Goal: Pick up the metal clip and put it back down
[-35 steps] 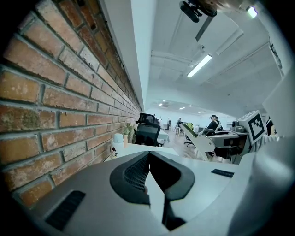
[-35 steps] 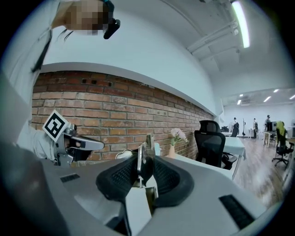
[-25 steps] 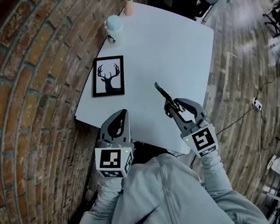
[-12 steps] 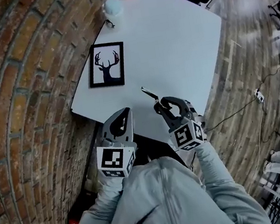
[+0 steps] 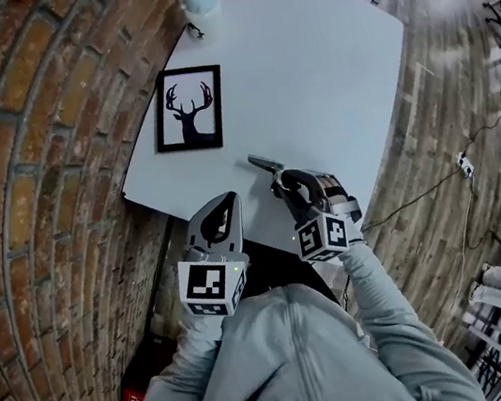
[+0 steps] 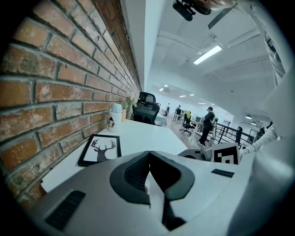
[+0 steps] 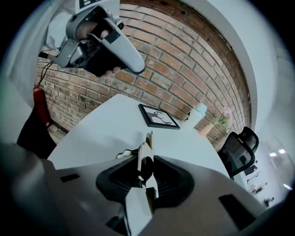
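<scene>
right gripper (image 5: 283, 180) (image 7: 146, 160): clamped on the metal clip (image 5: 263, 162), one pad pressing each side; tipped down toward the table (image 5: 324, 68); marker cube facing back at the person.
metal clip (image 7: 146, 146): thin and shiny; pinched in the right gripper with its far end poking out past the tips; over the near part of the white table, pointing toward the deer picture (image 5: 188, 108); hard to tell if touching the table top.
left gripper (image 5: 225, 204) (image 6: 148, 156): jaws pressed together, nothing between them; held at the near edge of the table, beside the right gripper but apart from it.
table: white, with round corners, pushed up next to the brick wall (image 5: 26, 166).
deer picture: black frame, black deer head on white; flat on the table on the wall side, a little way from the clip.
cup (image 5: 200, 3): pale, with a lid; standing at the far end of the table by the wall.
flower pot (image 7: 206, 129): small, with pink flowers; past the cup at the far corner.
office chair (image 7: 242, 143): black, beyond the far end of the table.
floor (image 5: 427, 118): wood planks, with a cable lying across.
sleeves (image 5: 398, 341): grey, one behind each gripper.
</scene>
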Action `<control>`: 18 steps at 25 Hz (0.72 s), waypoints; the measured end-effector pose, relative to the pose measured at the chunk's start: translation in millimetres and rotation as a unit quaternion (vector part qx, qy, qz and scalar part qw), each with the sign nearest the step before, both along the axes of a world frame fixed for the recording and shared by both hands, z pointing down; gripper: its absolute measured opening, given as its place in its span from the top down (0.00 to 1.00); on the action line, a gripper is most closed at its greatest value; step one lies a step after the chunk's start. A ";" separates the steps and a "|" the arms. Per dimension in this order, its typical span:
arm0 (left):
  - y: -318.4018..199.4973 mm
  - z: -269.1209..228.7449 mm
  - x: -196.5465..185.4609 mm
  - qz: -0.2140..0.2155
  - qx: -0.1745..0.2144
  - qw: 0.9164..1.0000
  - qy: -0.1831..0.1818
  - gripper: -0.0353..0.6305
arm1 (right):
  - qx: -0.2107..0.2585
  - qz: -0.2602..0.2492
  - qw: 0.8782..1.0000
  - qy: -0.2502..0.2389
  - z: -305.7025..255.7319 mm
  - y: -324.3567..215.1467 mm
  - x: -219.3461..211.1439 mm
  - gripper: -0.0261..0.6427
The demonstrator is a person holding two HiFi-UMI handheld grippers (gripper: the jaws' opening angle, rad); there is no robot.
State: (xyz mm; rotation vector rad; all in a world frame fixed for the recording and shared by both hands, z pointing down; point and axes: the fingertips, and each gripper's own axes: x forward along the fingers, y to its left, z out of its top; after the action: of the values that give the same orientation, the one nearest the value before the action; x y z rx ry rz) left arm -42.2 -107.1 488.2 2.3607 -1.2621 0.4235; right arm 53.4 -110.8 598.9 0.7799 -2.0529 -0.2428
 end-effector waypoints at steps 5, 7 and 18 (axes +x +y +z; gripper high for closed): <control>-0.9 3.2 0.6 -0.001 -0.002 1.000 -0.001 0.91 | -0.003 -0.009 1.000 0.012 13.7 3.0 -3.5 0.80; 0.1 3.5 -0.6 -0.003 -0.003 1.000 -0.002 0.91 | -0.006 -0.012 1.000 0.015 18.8 5.0 -4.6 0.80; 2.3 4.6 -15.1 -0.022 -0.002 1.000 -0.007 0.91 | -0.037 -0.015 0.999 -0.021 25.2 12.7 -10.2 0.75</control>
State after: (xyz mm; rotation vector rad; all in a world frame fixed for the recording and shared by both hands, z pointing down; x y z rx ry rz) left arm -57.3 -104.8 492.8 2.3260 -1.3157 0.4296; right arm 43.1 -98.1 624.2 0.7149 -2.1020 -0.1684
